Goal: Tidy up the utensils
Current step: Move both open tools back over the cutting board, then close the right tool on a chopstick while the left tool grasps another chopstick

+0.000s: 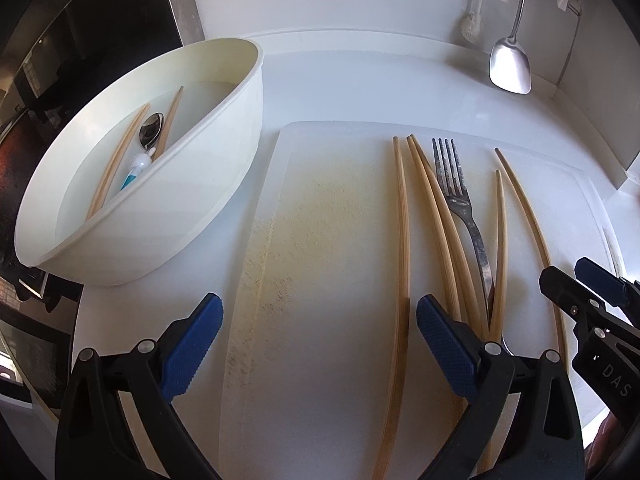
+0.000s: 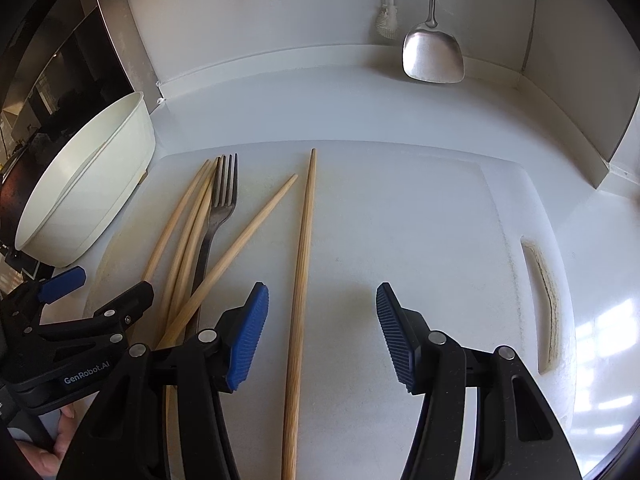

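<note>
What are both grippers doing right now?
Left gripper: open, holding nothing.
Right gripper: open, holding nothing.

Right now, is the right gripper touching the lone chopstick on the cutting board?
Apart. The right wrist view shows the open right gripper with the lone chopstick between its fingers and bare cutting board either side.

A home kitchen, by every sign — white counter [image 2: 360,96] with a worn, stained cutting board [image 2: 400,220], loose chopsticks [image 1: 401,216] and a fork [image 1: 460,200] laid on it. Metal spatula [image 2: 434,54] and dish brush [image 2: 387,20] hung on the white back wall; cream bowl [image 1: 208,200] of cutlery — dark glossy appliance [image 1: 100,20] just behind.
</note>
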The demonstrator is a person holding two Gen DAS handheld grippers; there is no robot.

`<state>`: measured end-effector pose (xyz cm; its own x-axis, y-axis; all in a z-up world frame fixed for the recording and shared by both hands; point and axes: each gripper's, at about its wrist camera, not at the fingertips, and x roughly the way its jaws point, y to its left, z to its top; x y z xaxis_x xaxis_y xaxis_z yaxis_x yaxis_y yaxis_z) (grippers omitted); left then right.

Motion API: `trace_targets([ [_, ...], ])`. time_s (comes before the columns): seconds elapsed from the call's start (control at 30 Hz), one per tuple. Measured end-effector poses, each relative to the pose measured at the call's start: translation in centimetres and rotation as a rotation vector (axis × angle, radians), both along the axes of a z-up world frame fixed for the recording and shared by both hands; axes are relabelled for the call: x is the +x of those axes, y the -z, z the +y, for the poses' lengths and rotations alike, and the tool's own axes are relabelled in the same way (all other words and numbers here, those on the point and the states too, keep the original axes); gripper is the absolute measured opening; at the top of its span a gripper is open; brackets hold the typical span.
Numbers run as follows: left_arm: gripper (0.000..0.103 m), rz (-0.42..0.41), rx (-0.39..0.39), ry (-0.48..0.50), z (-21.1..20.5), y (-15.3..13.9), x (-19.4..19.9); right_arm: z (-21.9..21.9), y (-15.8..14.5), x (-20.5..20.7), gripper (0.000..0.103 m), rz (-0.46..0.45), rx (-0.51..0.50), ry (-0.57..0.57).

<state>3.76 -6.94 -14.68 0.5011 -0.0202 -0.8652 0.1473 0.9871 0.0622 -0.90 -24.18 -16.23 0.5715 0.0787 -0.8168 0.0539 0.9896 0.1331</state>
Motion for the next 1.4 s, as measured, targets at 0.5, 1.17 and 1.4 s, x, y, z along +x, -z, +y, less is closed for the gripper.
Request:
trace_targets([
  [0.5, 0.097, -0.014, 0.003, 0.001, -0.2, 0.2, 0.3, 0.7, 0.2, 0.2, 0.054, -0.011, -0.07, -0.019],
  [1.17, 0.059, -0.039, -0.053, 0.081, -1.5, -0.3, -0.2, 2.4, 0.3, 0.4, 0.016, -0.034, -0.126, -0.074],
  [1.4, 0.038, -0.045, -0.071, 0.107, -2.4, -0.4, -0.5, 2.4, 0.3, 0.3, 0.007, -0.035, -0.14, -0.063],
])
